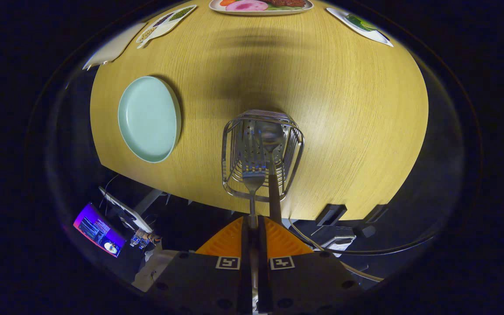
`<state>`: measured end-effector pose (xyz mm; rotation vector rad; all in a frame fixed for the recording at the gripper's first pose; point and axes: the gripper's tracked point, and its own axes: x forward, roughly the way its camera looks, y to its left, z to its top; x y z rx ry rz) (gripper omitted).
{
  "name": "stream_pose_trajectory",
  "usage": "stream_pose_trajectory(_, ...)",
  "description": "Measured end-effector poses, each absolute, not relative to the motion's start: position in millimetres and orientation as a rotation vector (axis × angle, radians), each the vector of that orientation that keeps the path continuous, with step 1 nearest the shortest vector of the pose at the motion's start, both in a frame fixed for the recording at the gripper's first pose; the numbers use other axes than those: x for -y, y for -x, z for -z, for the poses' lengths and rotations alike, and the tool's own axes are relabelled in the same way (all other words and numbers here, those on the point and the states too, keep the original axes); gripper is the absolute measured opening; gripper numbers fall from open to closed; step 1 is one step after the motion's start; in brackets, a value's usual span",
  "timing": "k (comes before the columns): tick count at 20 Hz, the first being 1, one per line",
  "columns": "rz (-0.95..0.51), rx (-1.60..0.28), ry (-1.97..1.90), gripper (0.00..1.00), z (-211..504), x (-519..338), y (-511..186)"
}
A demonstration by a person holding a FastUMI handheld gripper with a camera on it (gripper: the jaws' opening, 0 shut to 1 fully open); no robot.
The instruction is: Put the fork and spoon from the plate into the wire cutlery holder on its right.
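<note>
Above the holder [262,151], gripper [258,223] clamps fork [253,179].

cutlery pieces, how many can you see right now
2. The fork is gripped between the closed tongs, its head over the wire cutlery holder. The spoon stands inside the holder, just right of the fork. The pale green plate is bare.

Recording booth, wooden table [344,131], food-picture cards [260,6], lit screen [99,229]
</note>
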<state>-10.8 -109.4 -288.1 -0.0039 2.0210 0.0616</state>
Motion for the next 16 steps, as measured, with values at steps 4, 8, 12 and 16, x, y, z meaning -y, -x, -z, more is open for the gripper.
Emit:
stream_pose_trajectory(4, -0.054, -2.044, -0.017, 0.13, 285.5, 108.0, 10.8)
stream_pose_trajectory(8, -0.070, -2.002, -0.058, 0.37, 277.0, 103.4, 3.9)
stream_pose_trajectory(12, -0.107, -1.891, -0.089, 0.87, 254.8, 96.7, -8.1)
stream_pose_trajectory(16, -0.149, -1.754, -0.116, 0.99, 224.2, 88.9, -6.0)
